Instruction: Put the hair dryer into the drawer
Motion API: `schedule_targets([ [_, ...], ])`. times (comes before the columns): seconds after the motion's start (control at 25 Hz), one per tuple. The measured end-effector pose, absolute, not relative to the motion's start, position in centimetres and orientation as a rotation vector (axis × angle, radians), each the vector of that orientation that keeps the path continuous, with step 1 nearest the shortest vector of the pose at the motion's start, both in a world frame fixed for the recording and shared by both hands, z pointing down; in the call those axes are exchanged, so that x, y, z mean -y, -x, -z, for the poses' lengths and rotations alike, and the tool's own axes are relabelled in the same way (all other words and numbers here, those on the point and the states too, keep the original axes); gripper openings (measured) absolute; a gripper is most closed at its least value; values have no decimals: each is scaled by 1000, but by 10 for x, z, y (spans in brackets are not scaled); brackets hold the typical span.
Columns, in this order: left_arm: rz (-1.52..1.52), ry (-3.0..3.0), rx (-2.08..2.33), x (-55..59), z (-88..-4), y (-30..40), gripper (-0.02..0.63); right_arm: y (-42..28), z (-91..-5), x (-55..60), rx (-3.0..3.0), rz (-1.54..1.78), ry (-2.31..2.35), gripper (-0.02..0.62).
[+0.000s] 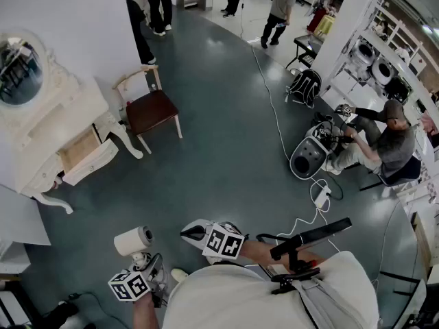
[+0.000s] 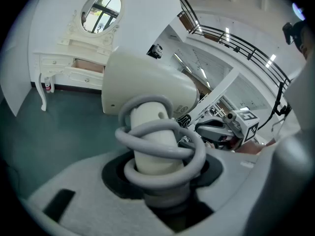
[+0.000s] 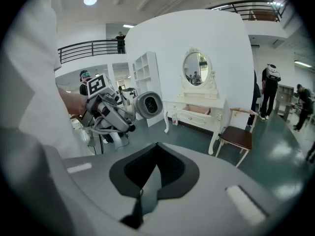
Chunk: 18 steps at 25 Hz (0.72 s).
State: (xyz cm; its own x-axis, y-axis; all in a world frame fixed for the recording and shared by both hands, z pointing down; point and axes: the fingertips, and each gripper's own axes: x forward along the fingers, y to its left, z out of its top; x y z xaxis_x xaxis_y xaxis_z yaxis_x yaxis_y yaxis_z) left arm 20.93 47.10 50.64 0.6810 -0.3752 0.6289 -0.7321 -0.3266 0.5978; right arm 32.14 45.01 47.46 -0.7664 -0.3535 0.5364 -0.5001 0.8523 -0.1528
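Observation:
The cream hair dryer (image 1: pixel 133 240) sticks up from my left gripper (image 1: pixel 142 258) at the bottom left of the head view. In the left gripper view its handle (image 2: pixel 151 134), wound with a grey cord (image 2: pixel 162 151), stands between the jaws, which are shut on it. My right gripper (image 1: pixel 190 233) hangs beside it, shut with nothing between its jaws (image 3: pixel 147 181). The white dressing table (image 1: pixel 48 125) stands far off at the left against the white wall. Its drawer (image 1: pixel 88 157) is pulled open, and also shows as the open drawer (image 3: pixel 198 110) in the right gripper view.
A wooden chair (image 1: pixel 152 110) with a dark seat stands just right of the dressing table. A white cable (image 1: pixel 276 118) runs across the green floor. At the right a seated person (image 1: pixel 384 142) works by a round grey machine (image 1: pixel 307 156). Other people stand far back.

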Motion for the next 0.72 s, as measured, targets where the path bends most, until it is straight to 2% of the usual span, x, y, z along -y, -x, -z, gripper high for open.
schedule_targets([
  [0.28, -475, -2025, 860, -448, -519, -228, 220, -339, -484, -438, 2536, -348, -670, -2],
  [0.44, -436, -1975, 899, -459, -522, -194, 221, -306, -492, -435, 2537, -329, -625, 4],
  [0.6, -415, -1962, 926, -460, -520, -176, 221, -289, -494, -432, 2520, -328, -600, 94],
  [0.72, -408, -1945, 951, -466, -518, -168, 220, -284, -495, -434, 2529, -340, -594, 128],
])
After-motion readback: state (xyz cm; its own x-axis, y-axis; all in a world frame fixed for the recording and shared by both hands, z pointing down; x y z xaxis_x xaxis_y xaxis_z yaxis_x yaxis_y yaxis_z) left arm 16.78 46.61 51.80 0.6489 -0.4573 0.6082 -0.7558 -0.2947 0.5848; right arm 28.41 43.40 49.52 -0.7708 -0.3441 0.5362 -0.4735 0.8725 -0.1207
